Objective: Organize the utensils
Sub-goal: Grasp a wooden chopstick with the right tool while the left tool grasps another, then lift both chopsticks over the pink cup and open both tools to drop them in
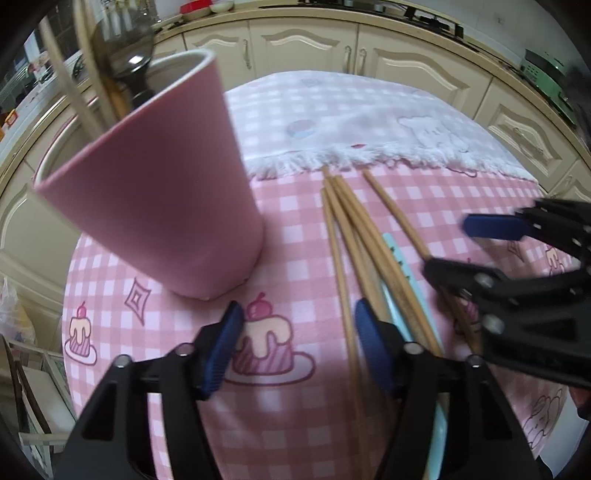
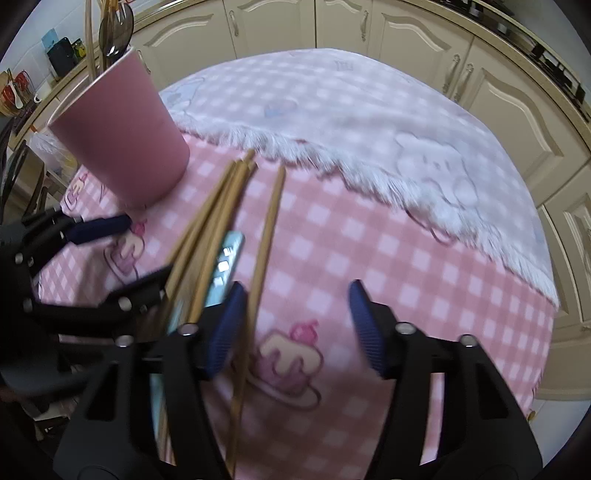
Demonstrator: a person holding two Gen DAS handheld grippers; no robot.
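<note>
Left wrist view: the left claw point(image 1: 299, 339) hangs over the worktop with its blue pads point(image 1: 225, 347) spread about halfway, nothing between them but the cake print point(image 1: 266, 339) on the pink checked cloth point(image 1: 295, 206). Its right finger sits just beside the bundle of wooden chopsticks point(image 1: 354, 236), which lies flat on the cloth and fans toward the white fringe. A pale blue utensil point(image 1: 397, 254) lies among the sticks; its type cannot be told. One further chopstick point(image 1: 391, 203) lies apart to the right, passing under the right claw point(image 1: 454, 247), whose jaws are also parted. Left of the bundle stands a pink utensil cup point(image 1: 162, 192), upright on the cloth, with chopsticks and a dark spoon point(image 1: 125, 55) already standing in it.

Right wrist view: the right claw point(image 2: 295, 325) is spread about halfway. A single chopstick point(image 2: 266, 236) runs just beside the inner face of its left pad point(image 2: 225, 332); contact cannot be told through the blur, and the right pad stands clear of it. The chopstick bundle point(image 2: 207, 221) and the blue utensil point(image 2: 227, 266) lie left of that pad. Beyond lies a white fringed cloth point(image 2: 351, 110), then cream cabinet doors point(image 2: 406, 33).
</note>
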